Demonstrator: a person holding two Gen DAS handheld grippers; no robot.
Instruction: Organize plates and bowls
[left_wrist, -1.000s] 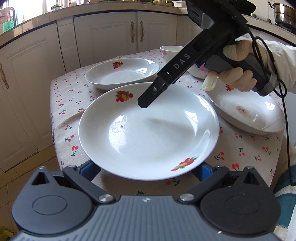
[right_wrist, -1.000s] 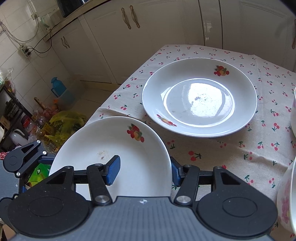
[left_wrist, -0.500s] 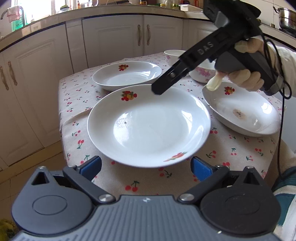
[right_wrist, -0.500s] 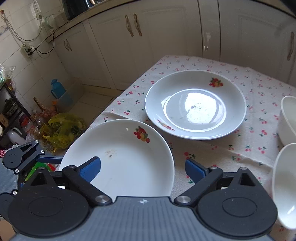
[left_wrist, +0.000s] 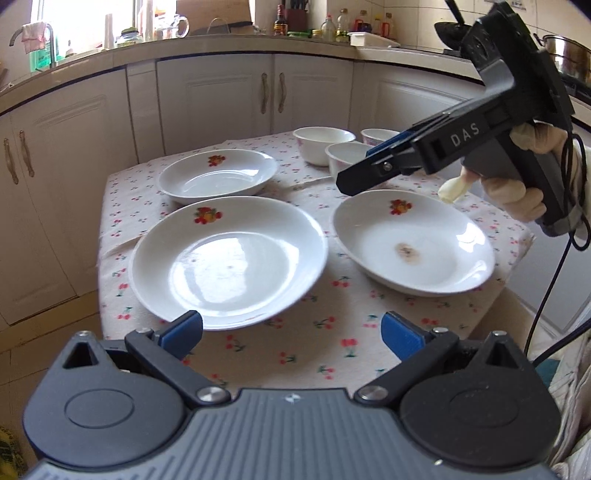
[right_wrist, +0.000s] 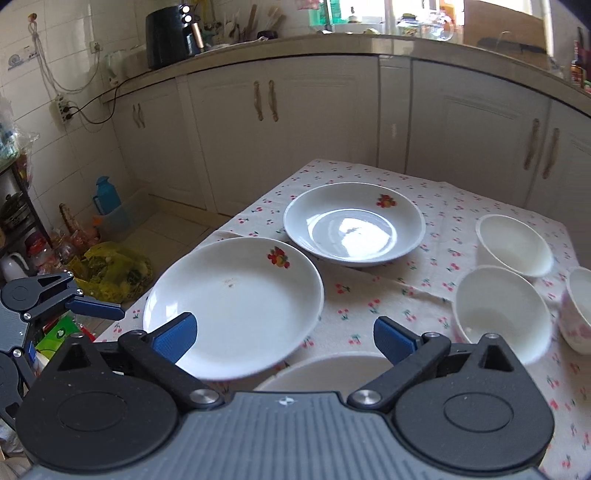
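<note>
Plates are lying three to the cherry-print tablecloth (left_wrist: 354, 332), all white with a fruit motif on the rim. Taking the middle plate (left_wrist: 229, 262) as your landmark: your left gripper (left_wrist: 291, 328) is hovering just short of its near rim, jaws wide and holding nothing. Behind it is sitting the far plate (left_wrist: 218, 177). To its right the stained plate (left_wrist: 413, 243) is showing a brown smear in its well; in your right wrist view only a sliver of that plate is peeking out, the rest being hidden by your right gripper (right_wrist: 284, 336), jaws spread wide, empty. Farther right, three bowls (right_wrist: 502, 310) are clustering, the rightmost cut off.
</note>
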